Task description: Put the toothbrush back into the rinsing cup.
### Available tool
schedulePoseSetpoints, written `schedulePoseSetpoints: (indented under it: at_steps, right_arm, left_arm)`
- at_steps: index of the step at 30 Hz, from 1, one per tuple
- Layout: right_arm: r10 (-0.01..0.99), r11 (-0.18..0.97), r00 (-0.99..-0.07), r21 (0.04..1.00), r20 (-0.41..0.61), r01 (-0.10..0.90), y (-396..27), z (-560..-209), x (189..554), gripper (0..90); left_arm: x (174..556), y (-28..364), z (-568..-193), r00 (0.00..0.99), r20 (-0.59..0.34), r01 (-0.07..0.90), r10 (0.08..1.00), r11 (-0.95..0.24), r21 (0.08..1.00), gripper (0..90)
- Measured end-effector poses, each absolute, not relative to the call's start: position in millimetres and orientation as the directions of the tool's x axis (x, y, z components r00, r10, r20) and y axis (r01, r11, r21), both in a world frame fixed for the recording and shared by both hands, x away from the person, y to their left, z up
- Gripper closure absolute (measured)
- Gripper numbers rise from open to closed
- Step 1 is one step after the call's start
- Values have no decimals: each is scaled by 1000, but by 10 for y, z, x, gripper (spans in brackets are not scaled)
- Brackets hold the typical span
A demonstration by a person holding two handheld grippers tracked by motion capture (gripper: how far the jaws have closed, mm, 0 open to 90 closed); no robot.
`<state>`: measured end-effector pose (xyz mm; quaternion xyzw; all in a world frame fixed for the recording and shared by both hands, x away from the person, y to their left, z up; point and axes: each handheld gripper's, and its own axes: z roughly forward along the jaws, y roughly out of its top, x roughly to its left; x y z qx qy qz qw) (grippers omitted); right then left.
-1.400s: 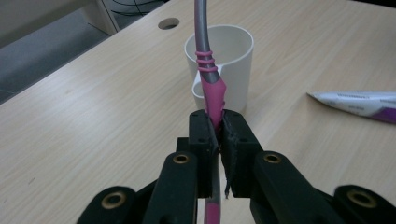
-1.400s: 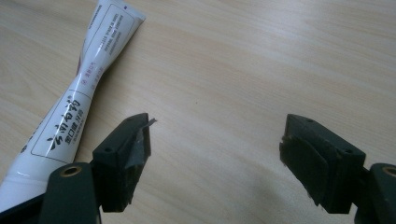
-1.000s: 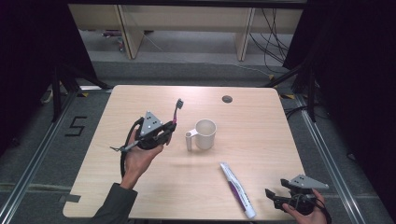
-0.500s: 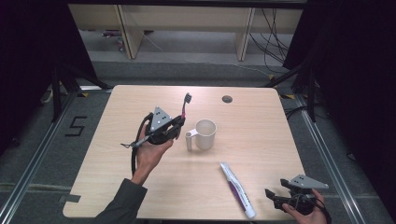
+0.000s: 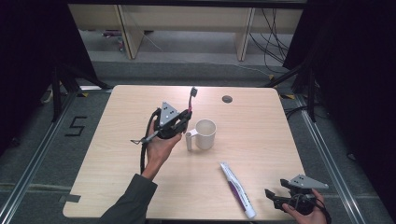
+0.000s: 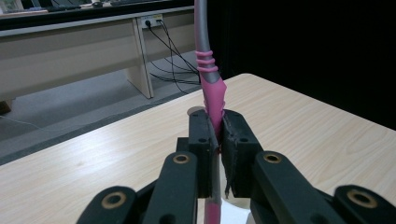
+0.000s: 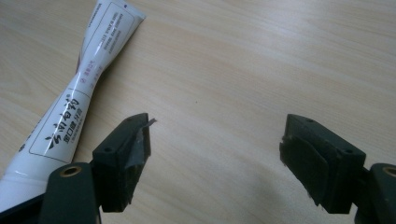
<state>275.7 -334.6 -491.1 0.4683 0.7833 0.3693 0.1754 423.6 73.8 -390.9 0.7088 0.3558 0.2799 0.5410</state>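
The left gripper (image 5: 180, 122) has carried the toothbrush (image 5: 191, 98) rightward across the surface (image 5: 261, 140) over the last second, from well left of the mug (image 5: 204, 134) to just beside its rim. Its fingers (image 6: 201, 135) are clamped on the pink handle, and the brush stands nearly upright, bristle head at the top and tipped slightly away from the mug toward the far edge. In the left gripper view the handle's lower end hangs over a pale rim, probably the mug's, so the brush seems almost lined up for dropping in. The work in hand looks like standing the brush in the mug; what is likely left is a small shift over the opening, a lowering, and a release.

The right gripper (image 5: 280, 199) lies at the near edge, well right of the mug, fingers (image 7: 122, 158) spread wide and holding nothing. The toothpaste (image 5: 237, 189) lies flat just left of it, between it and the mug, unmoved.
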Motion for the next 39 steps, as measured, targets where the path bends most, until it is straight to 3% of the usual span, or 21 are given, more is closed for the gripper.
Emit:
schedulePoseSetpoints:
  at_steps: [39]
  right_arm:
    - [860, 290, -505, 742, 74, 604, -3332, -4926, 2759, 251]
  left_arm:
    - [4236, 675, -4273, 597, -24, 247, 802, -155, 957, 822]
